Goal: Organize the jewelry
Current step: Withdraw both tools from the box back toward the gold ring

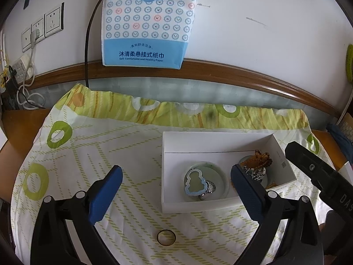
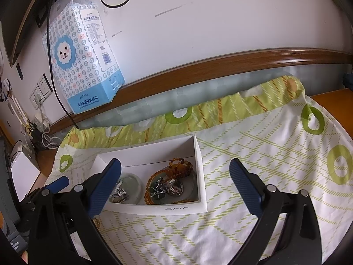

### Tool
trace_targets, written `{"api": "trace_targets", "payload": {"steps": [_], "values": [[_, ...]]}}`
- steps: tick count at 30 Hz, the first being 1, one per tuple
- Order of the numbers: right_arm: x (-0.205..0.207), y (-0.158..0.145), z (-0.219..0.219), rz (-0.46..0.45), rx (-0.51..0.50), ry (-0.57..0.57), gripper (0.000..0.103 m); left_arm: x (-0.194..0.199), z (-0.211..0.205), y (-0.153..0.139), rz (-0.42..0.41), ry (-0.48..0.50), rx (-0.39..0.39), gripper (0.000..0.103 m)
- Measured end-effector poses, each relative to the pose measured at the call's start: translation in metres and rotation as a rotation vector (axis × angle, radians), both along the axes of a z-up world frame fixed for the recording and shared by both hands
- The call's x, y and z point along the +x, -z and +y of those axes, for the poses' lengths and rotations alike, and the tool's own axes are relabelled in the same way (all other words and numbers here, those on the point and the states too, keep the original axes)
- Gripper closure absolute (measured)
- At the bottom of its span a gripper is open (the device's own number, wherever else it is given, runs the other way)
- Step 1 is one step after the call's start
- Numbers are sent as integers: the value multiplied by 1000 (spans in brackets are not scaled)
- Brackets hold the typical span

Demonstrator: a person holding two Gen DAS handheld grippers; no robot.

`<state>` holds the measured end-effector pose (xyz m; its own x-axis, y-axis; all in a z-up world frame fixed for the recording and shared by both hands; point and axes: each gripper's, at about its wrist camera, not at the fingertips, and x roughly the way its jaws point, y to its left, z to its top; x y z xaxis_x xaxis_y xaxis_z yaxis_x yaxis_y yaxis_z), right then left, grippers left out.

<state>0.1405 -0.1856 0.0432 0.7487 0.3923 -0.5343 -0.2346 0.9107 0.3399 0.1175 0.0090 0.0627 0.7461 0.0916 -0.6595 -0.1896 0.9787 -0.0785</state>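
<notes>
A white cardboard box (image 1: 217, 140) (image 2: 201, 165) sits on a green-patterned cloth. Inside it are two pale round dishes: one (image 1: 218, 176) holds a blue gourd-shaped pendant (image 1: 195, 182) and a silver ring (image 1: 209, 188); the other holds an amber bead bracelet (image 1: 262, 156) (image 2: 181, 165) with silver pieces (image 2: 167, 186). A dark band ring (image 1: 166, 237) lies alone on the cloth in front of the box. My left gripper (image 1: 176, 174) is open above that ring, nothing between its blue fingers. My right gripper (image 2: 175, 170) is open too, hovering over the box's near edge.
A blue tissue pack (image 1: 147, 22) leans on the wall behind a wooden ledge (image 1: 242, 75). Wall sockets, a power strip and cables (image 1: 28, 66) crowd the far left. The right gripper's black body (image 1: 320, 176) reaches in at the left view's right side.
</notes>
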Motion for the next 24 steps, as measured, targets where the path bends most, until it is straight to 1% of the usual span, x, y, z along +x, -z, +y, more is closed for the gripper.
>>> {"api": "trace_targets", "payload": {"steps": [6, 12, 17, 20, 23, 24], "values": [[-1, -2, -2, -11, 0, 2, 7, 0, 0, 0, -5, -1, 10, 4], [-5, -9, -3, -44, -13, 9, 7, -4, 4, -1, -10, -12, -3, 4], [-17, -20, -15, -78, 30, 21, 7, -22, 9, -4, -26, -14, -15, 4], [-26, -23, -25, -60, 46, 13, 7, -37, 8, 2, 5, -4, 16, 4], [-41, -26, -34, -68, 27, 23, 7, -54, 5, 4, 8, -9, 66, 4], [-47, -27, -36, -73, 18, 22, 7, -61, 4, 4, 2, -11, 68, 4]]}}
